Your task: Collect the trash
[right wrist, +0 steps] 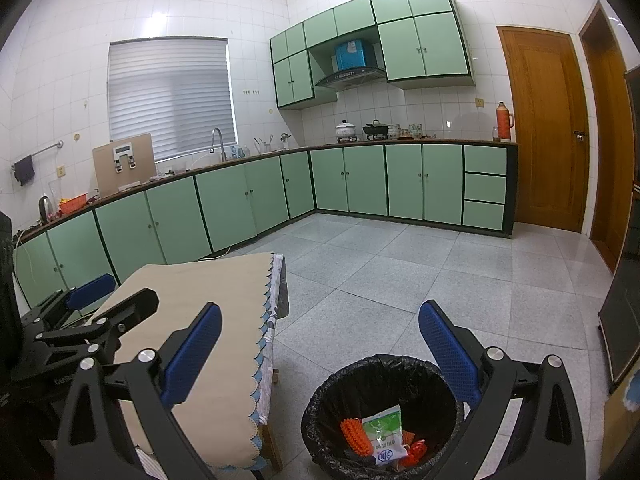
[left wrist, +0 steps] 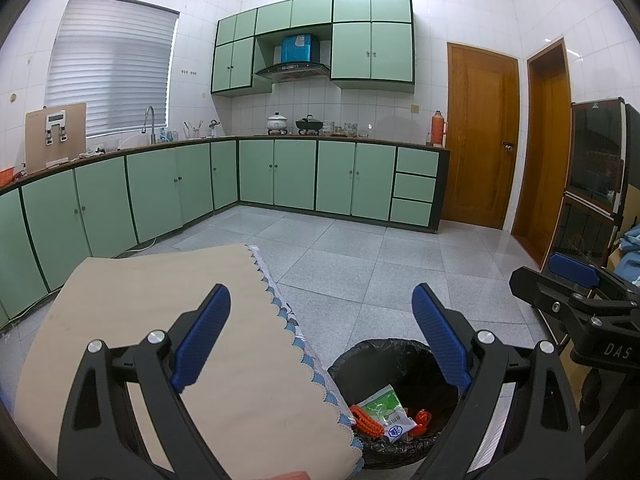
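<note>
- While both grippers hang above the floor, the left gripper (left wrist: pixel 322 340) stands with its jaws spread wide and empty.
- The right gripper (right wrist: pixel 320 354) is likewise spread wide, gripping nothing.
- The trash bin (right wrist: pixel 320 400), lined with a black bag, stands on the floor just beside the cloth-covered table (right wrist: pixel 208 320), below and between the right gripper's fingers.
- A green-and-white wrapper (right wrist: pixel 384 432) lies inside the bin on orange scraps (right wrist: pixel 354 436).
</note>
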`<state>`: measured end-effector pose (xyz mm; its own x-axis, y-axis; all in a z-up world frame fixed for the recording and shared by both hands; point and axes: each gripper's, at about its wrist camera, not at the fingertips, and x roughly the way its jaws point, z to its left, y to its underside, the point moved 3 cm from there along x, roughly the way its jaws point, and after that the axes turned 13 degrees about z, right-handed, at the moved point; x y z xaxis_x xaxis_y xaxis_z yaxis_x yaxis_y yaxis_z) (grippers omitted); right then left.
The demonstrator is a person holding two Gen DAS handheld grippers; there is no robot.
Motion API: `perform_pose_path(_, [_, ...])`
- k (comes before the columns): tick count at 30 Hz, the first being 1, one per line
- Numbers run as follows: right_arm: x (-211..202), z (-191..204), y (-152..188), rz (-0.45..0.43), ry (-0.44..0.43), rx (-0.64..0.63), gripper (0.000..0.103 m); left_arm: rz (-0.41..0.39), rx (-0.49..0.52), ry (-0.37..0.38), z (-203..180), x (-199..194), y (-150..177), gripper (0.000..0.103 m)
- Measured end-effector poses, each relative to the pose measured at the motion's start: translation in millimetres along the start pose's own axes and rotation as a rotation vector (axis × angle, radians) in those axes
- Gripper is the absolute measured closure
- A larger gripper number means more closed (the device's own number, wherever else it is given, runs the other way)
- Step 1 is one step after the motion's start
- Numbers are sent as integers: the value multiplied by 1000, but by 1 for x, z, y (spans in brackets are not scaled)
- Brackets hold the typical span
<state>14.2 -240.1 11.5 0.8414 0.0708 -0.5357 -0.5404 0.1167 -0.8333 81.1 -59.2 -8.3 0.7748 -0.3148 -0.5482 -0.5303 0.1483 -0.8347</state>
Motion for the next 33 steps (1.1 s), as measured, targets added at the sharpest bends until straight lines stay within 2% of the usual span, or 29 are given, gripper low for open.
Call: perform_pose_path(33, [5, 8, 5, 5, -4, 5, 6, 5, 0, -3, 5, 1, -1, 14])
